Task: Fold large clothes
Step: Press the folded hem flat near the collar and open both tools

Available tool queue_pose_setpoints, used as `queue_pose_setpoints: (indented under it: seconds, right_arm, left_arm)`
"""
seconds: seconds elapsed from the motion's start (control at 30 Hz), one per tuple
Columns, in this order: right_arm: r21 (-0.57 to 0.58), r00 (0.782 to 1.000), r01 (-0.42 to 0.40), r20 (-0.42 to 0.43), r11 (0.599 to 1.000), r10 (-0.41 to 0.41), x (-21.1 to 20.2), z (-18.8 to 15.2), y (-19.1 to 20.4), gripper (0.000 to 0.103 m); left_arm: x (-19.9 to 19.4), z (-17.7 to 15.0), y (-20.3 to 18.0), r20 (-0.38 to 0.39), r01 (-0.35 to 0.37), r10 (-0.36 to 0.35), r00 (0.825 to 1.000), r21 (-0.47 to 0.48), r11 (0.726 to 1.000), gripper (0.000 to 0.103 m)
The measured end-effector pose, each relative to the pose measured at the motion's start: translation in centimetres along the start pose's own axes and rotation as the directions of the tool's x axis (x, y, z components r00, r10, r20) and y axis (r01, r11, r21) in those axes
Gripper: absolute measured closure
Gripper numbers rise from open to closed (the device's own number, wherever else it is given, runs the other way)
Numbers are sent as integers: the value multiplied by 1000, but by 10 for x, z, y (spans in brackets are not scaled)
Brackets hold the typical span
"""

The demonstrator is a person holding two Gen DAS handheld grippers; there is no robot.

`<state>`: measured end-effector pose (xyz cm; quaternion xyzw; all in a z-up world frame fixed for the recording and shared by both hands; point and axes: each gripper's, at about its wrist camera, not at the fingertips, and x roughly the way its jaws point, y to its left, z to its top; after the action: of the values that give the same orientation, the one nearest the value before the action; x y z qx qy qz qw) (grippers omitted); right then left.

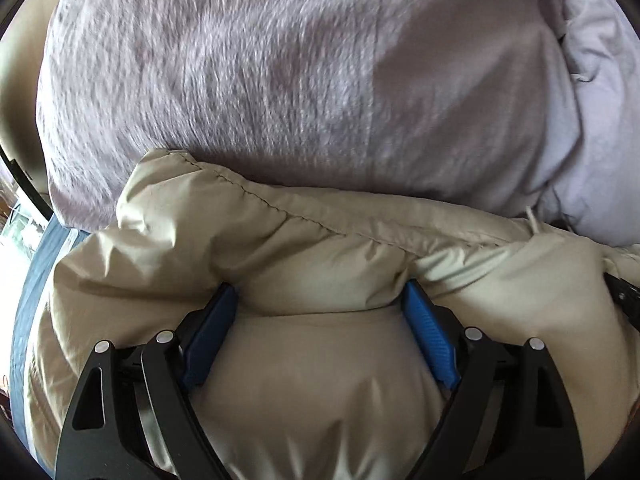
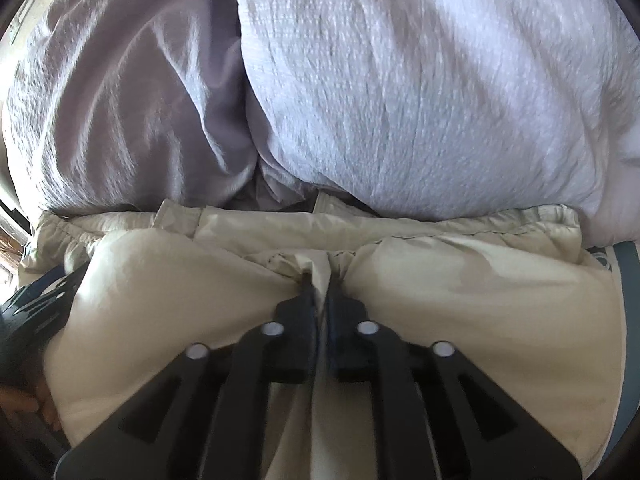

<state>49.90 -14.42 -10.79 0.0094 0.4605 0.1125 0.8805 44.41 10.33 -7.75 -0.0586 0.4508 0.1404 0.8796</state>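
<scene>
A puffy beige jacket (image 1: 304, 240) lies bunched on a bed, its stitched hem running across the middle of the left wrist view. My left gripper (image 1: 319, 288) points down into it, jaws wide, blue pads (image 1: 426, 328) on either side of a bulge of padding without squeezing it. In the right wrist view the same jacket (image 2: 460, 320) fills the lower half. My right gripper (image 2: 319, 280) is nearly closed, and a thin pleat of the beige fabric is pinched between its black fingers. The left gripper's black frame (image 2: 40, 308) shows at that view's left edge.
A crumpled lilac-grey duvet (image 1: 260, 80) (image 2: 400, 100) rises just behind the jacket. A blue sheet with a pale stripe (image 1: 32, 300) shows at the bed's edge. Part of a person's hand (image 2: 24, 404) shows at the lower left.
</scene>
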Motion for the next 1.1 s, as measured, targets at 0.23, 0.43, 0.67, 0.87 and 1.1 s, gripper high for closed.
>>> queue_pose_setpoints:
  seconds: [0.23,0.43,0.67,0.87,1.1]
  right_arm:
    - [21,997,-14,74,1000,12,-34,-10,-20,62]
    - [56,986,53,158,997,-61,-60,-26,-45,57]
    - [59,981,152,117,987,-158,-41,-37,-59,56]
    - [30,974,198,104,980,-200,-20,-39,-53,53]
    - [15,970,216,110,976,-216,-1,-39,-52,52]
  left_arm:
    - [18,-1,1,-6,12,-12,1000,-12,1000,14]
    - [22,-5,10,-3,20,-21,1000,-24,999,14]
    - [29,-18,18,5,28,-28,1000,-37,999,12]
    - [40,-18,24,12,38,-38,999,-47,998,11]
    - [50,-17,30,20,40,-39,999,-57,998,10]
